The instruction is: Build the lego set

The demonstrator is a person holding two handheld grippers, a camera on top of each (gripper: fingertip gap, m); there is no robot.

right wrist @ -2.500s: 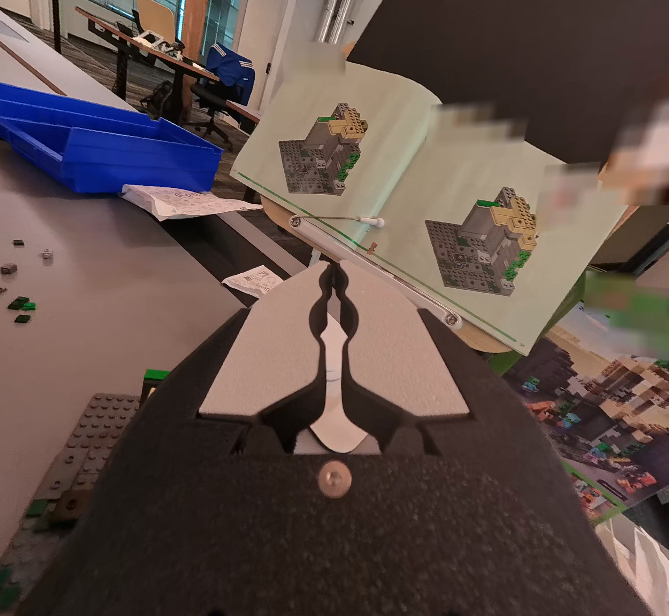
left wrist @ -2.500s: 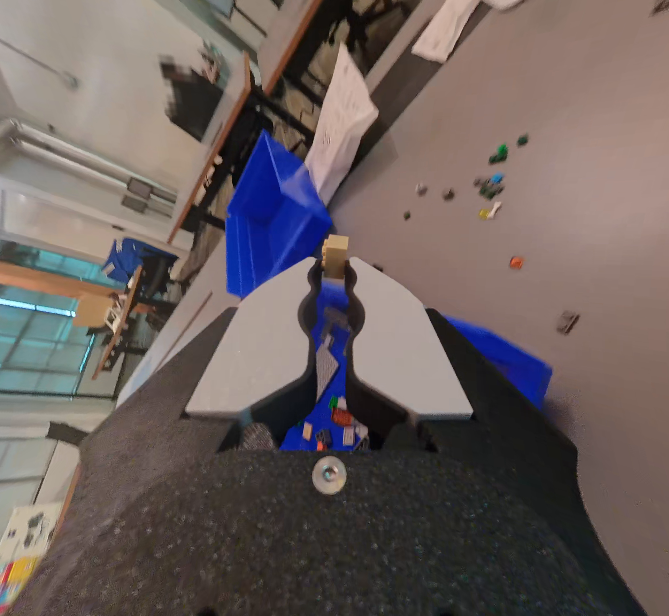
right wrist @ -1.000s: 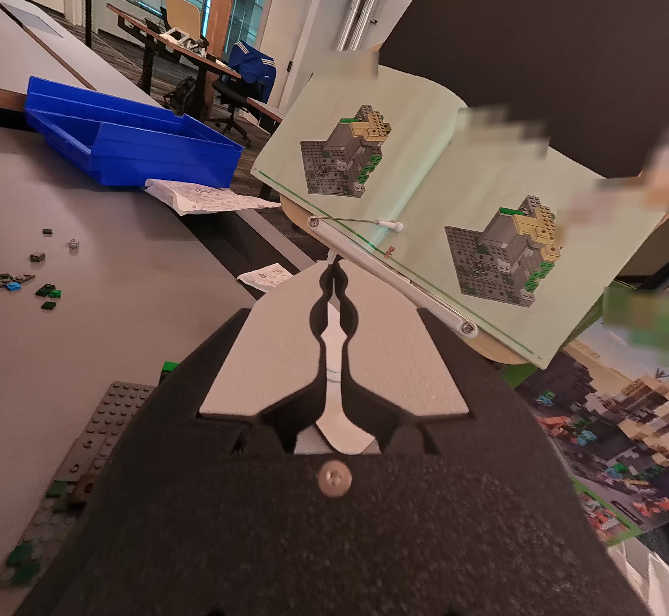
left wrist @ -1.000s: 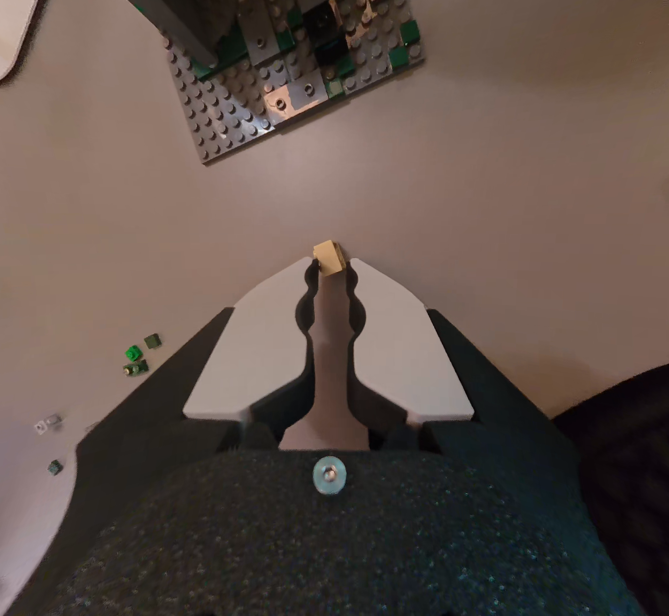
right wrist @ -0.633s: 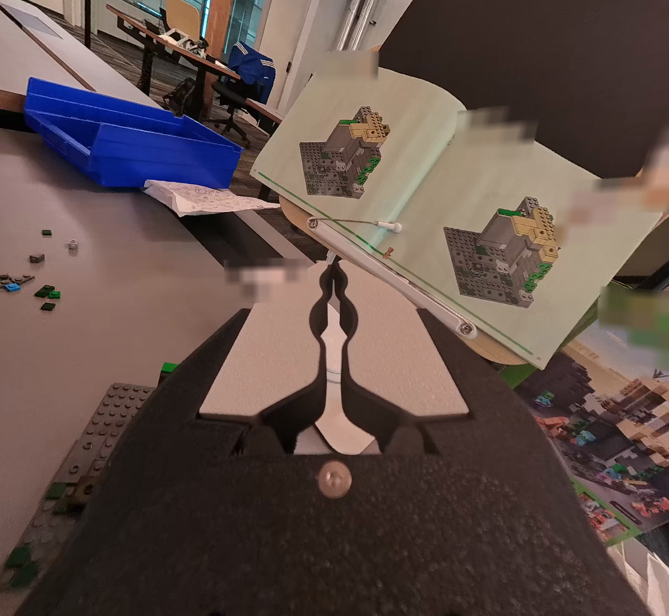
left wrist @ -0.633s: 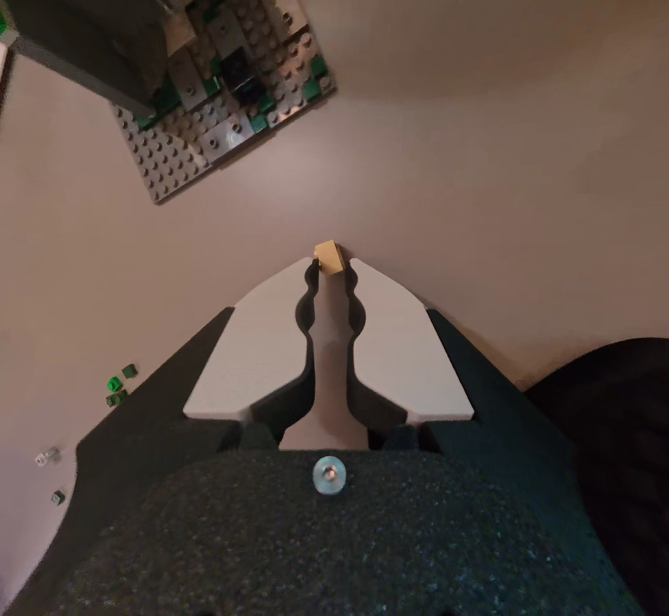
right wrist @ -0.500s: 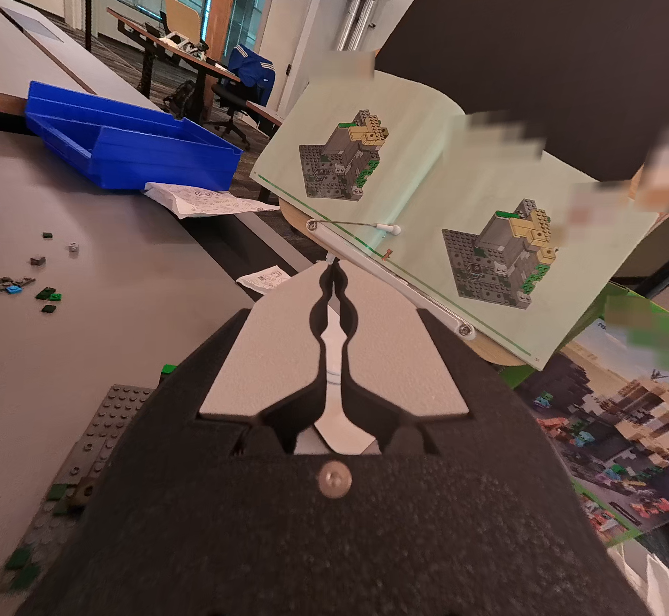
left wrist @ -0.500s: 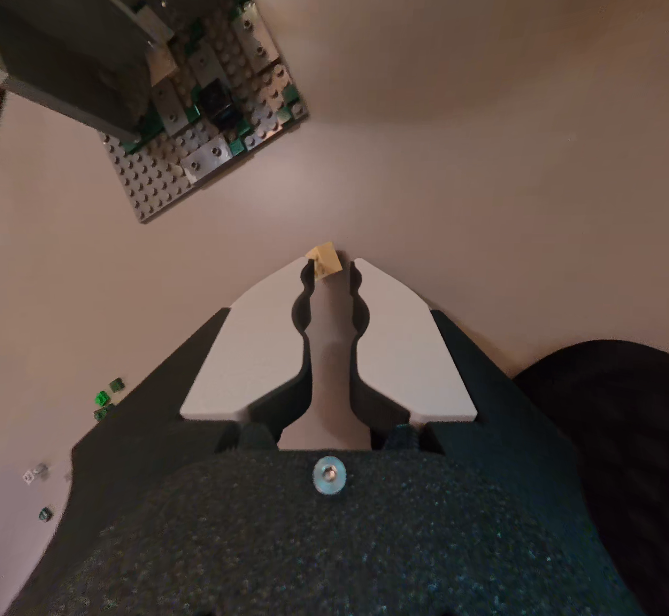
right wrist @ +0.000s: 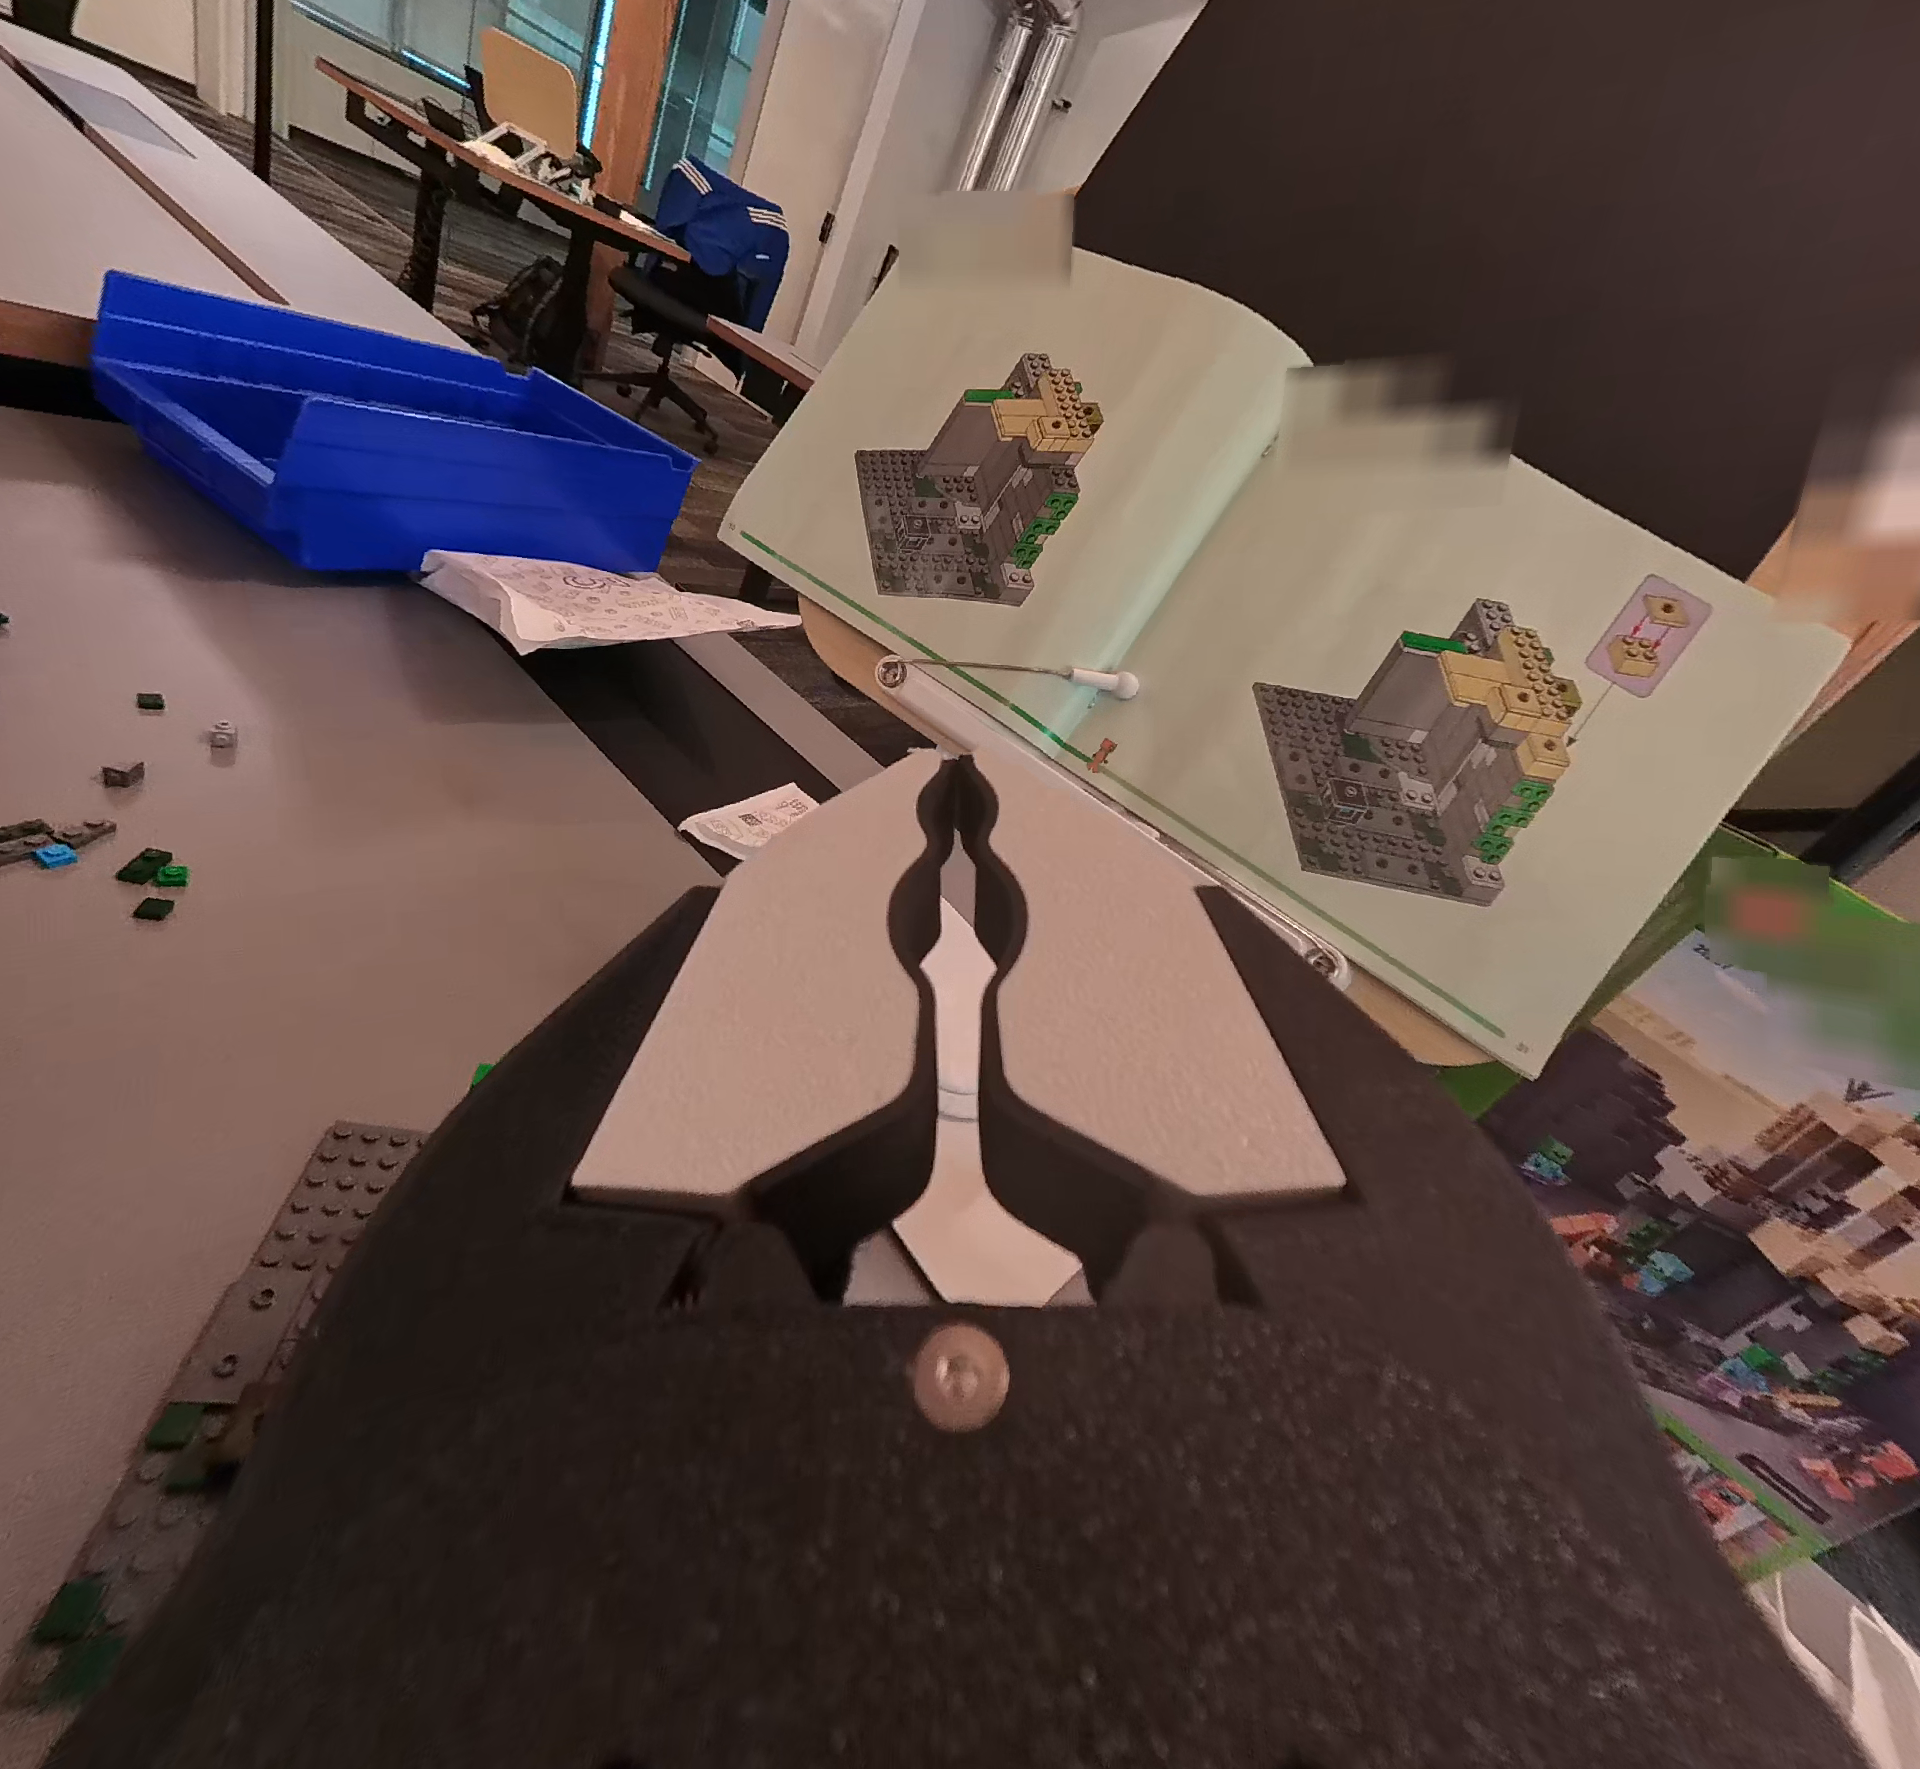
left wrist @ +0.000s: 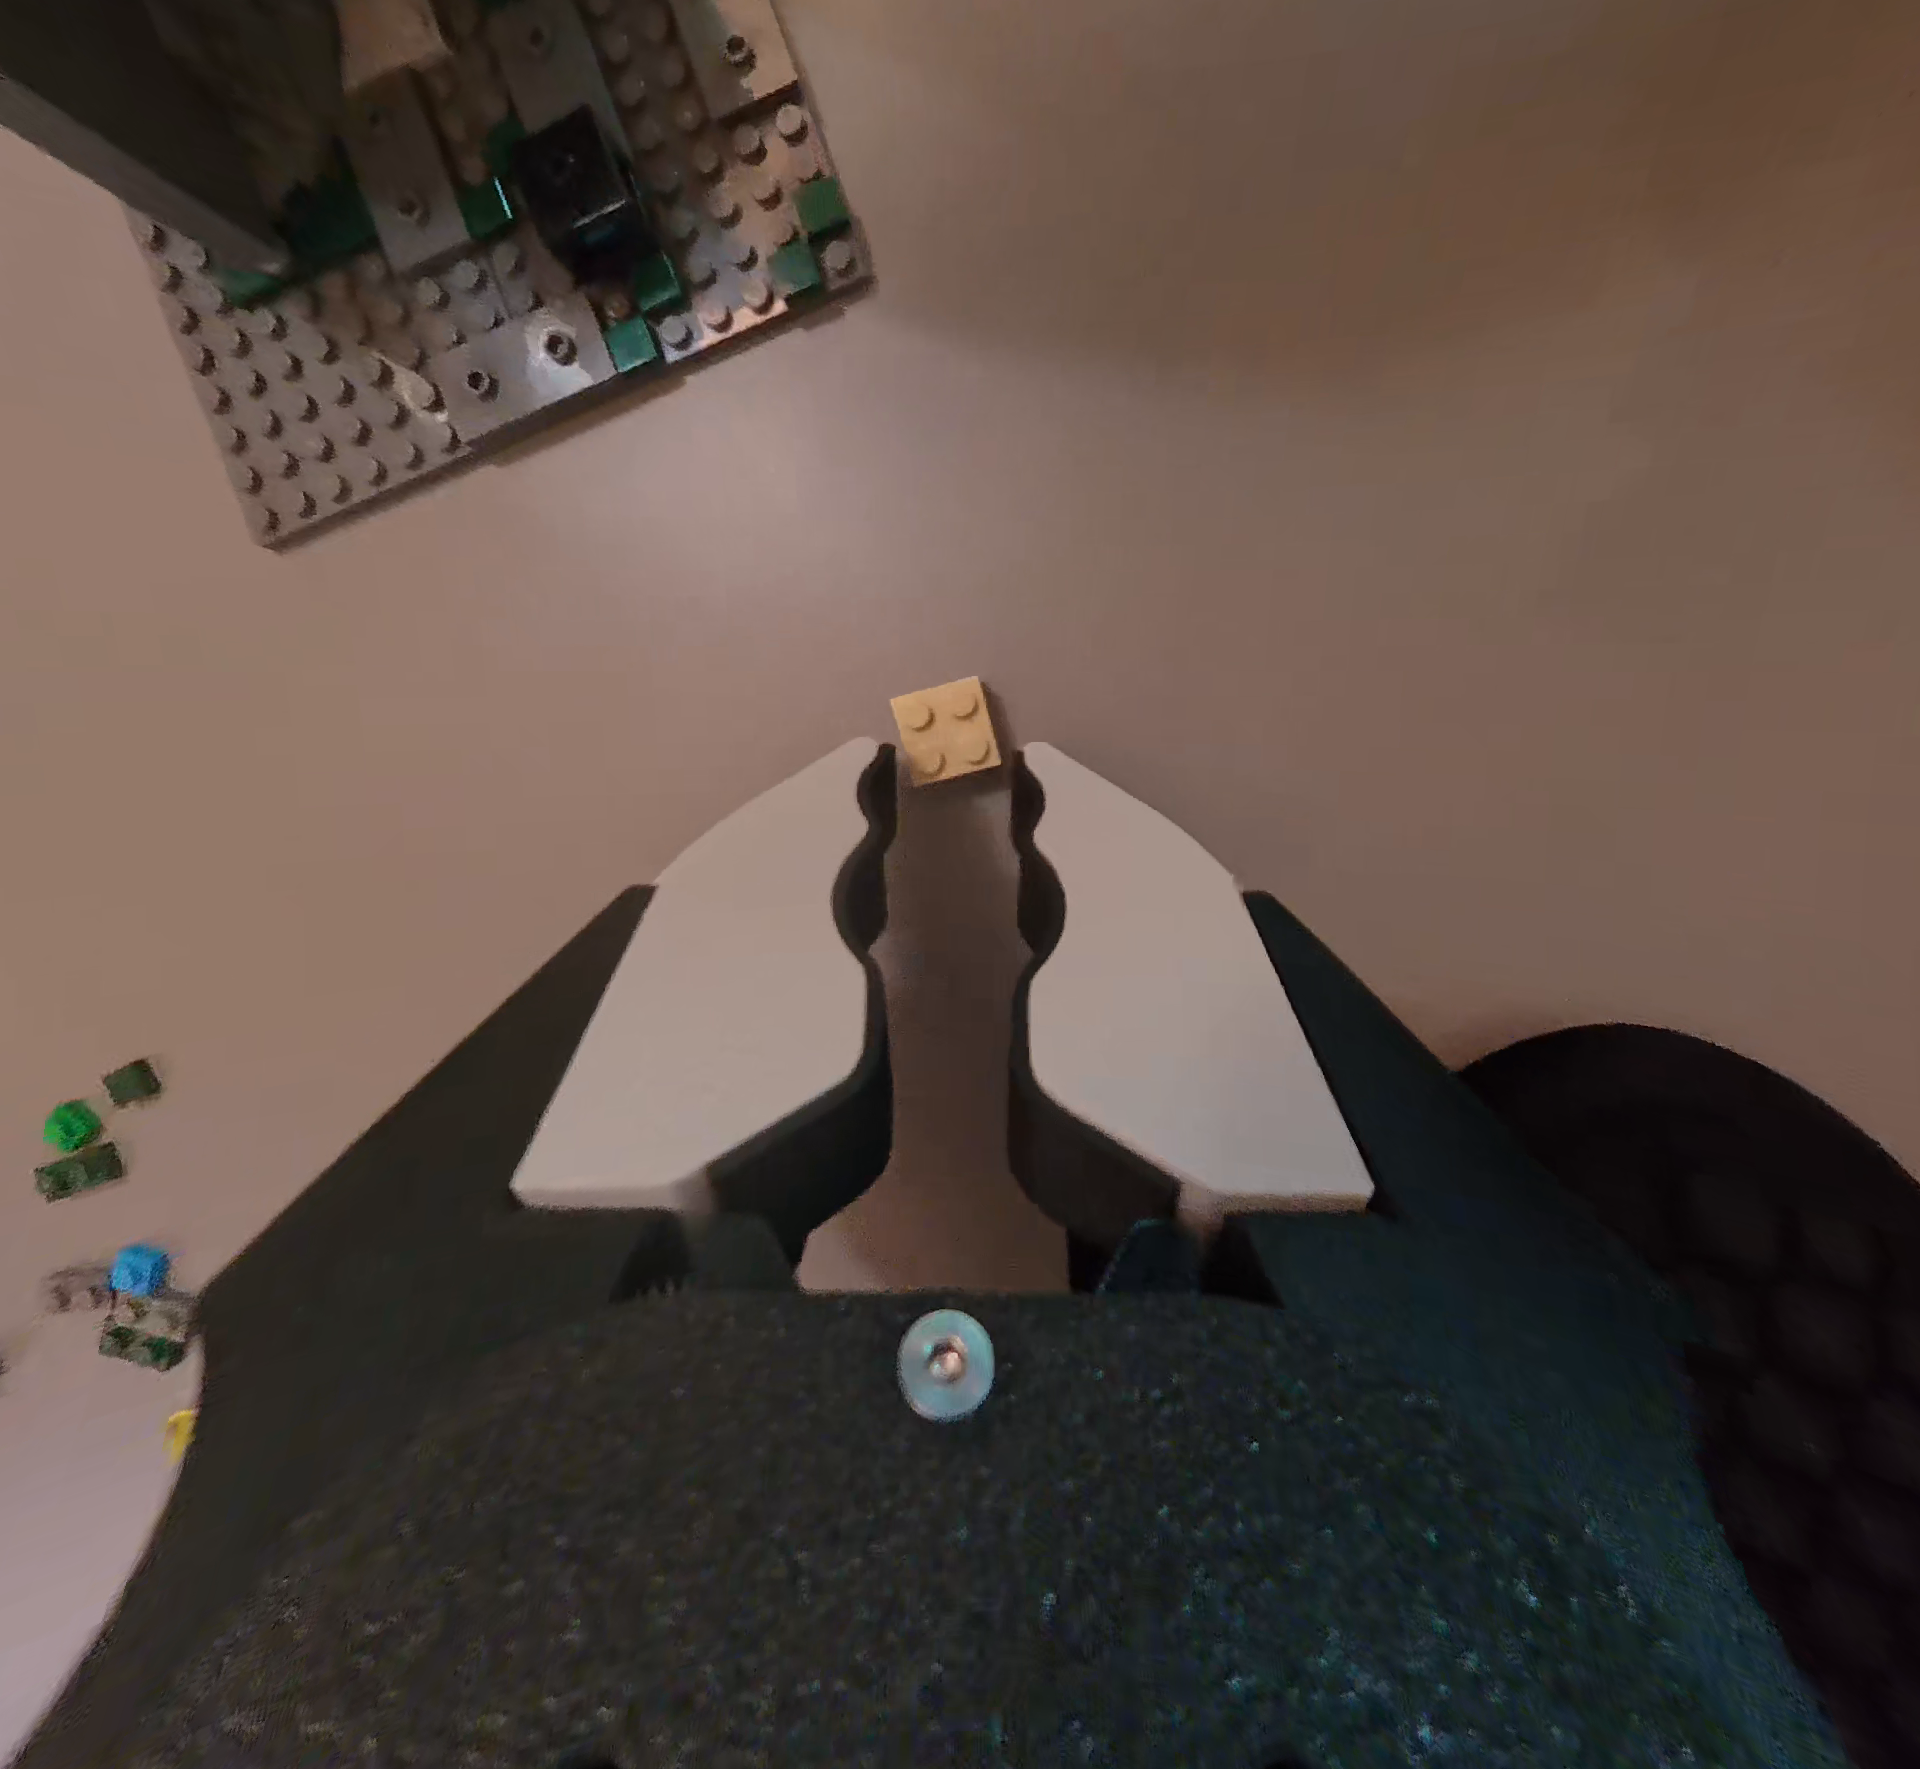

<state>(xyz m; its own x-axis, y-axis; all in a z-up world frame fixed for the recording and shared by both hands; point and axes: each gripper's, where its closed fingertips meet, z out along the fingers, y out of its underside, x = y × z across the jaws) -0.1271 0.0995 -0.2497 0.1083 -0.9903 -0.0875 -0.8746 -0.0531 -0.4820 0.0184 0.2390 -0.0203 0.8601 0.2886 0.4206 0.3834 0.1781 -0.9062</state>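
Observation:
A tan 2x2 plate (left wrist: 948,730) lies flat on the table, studs up, just beyond and between my left fingertips. My left gripper (left wrist: 953,765) is open and holds nothing, with its tips on either side of the plate's near edge. The grey baseplate (left wrist: 312,431) with the partly built grey and green structure sits at the upper left. In the right wrist view a corner of the baseplate (right wrist: 312,1231) shows at the lower left. My right gripper (right wrist: 951,761) is shut and empty, raised and pointed at the open instruction booklet (right wrist: 1299,680).
Loose green, blue and grey pieces (left wrist: 83,1148) lie at the left; they also show in the right wrist view (right wrist: 145,872). A blue bin (right wrist: 395,462) and paper sheets stand at the table's far edge. The set's box (right wrist: 1714,1304) lies at the right. A dark shape (left wrist: 1714,1252) sits at the lower right. One gripper's finger ends stand about 30 cm off the other's. To reach the dark shape (left wrist: 1714,1252) in a straight line is about 12 cm for my left fingers, about 40 cm for my right.
My left gripper opened and let go of the tan plate, which now lies flat on the table. The baseplate looks closer in the left wrist view. The right gripper barely moved.

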